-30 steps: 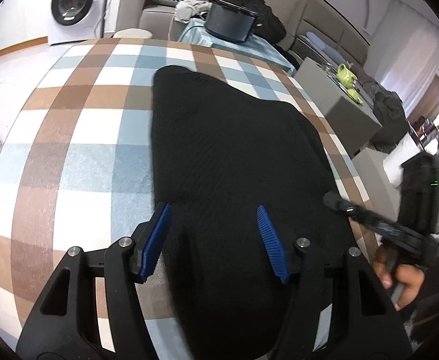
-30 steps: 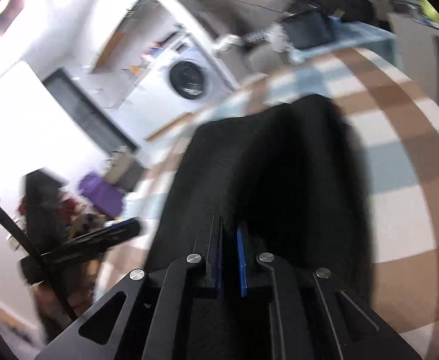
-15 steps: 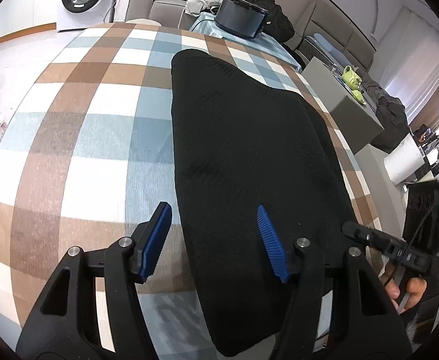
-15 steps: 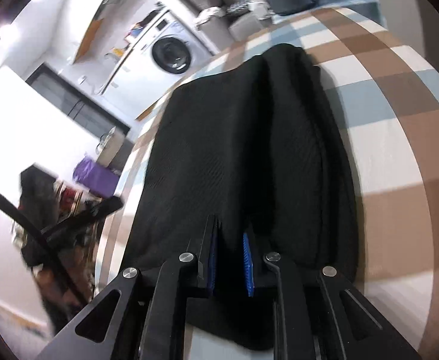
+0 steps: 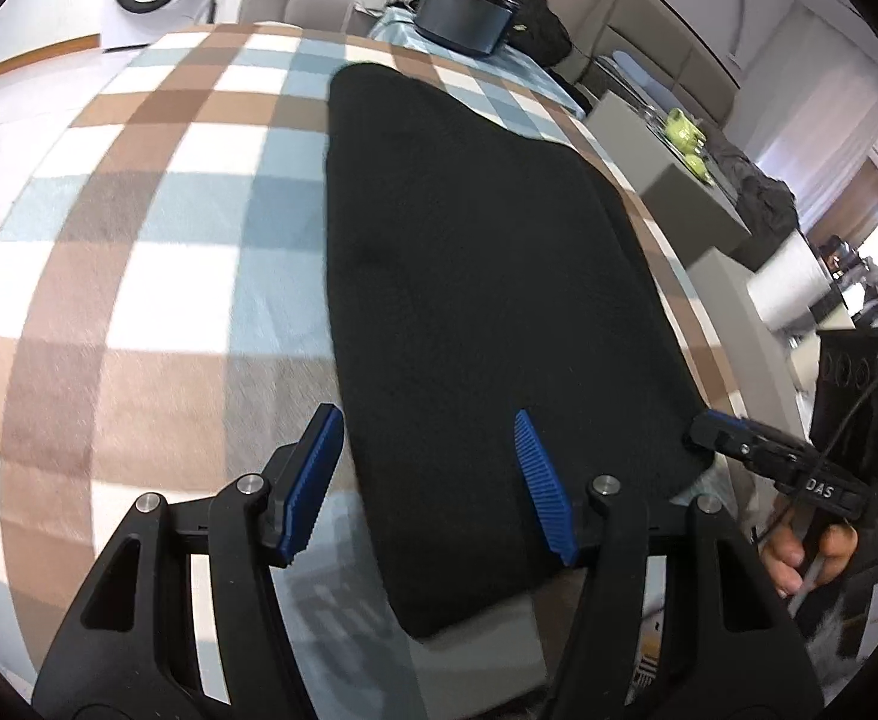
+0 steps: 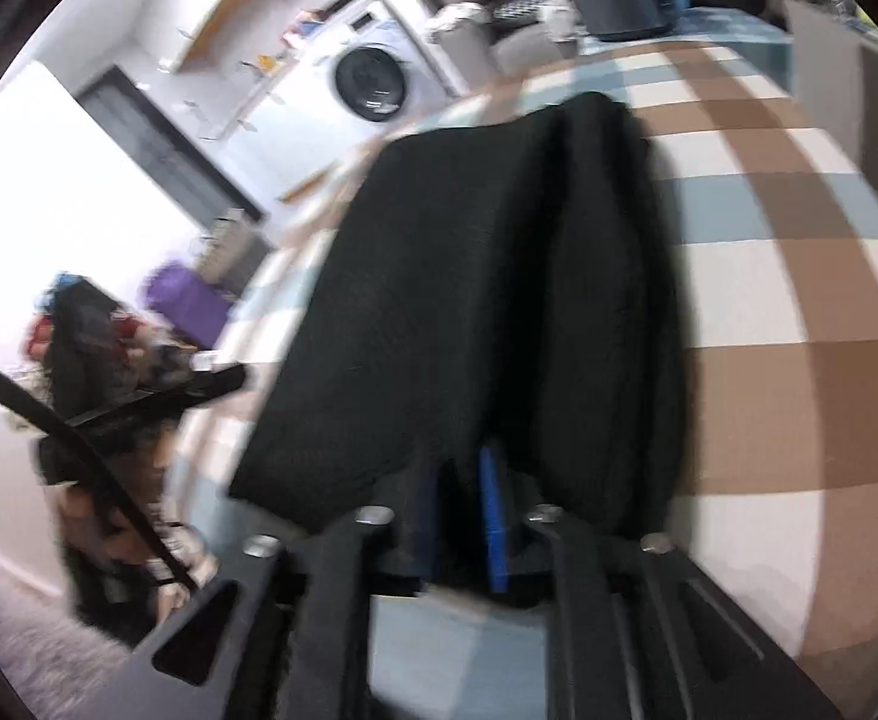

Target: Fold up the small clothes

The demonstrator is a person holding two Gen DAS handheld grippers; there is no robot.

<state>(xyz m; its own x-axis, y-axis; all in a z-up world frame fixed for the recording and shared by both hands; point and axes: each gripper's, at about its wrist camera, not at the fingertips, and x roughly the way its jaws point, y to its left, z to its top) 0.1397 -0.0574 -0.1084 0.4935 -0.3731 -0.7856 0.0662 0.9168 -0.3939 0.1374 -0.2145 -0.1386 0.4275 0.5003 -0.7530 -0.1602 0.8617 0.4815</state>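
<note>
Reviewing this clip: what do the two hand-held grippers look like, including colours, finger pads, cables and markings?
The left hand-held gripper has black angular linkage arms with silver pivot screws and ribbed blue pads. The right hand-held gripper, seen from the left wrist view, is black too, with white "DAS" lettering, a thin black cable and a small green light on its boxy body. Its own view is blurred but shows blue pads.

The right wrist view is motion-blurred. There the black garment (image 6: pixel 487 276) hides the right gripper's (image 6: pixel 466 510) fingertips, so any contact cannot be told.
</note>
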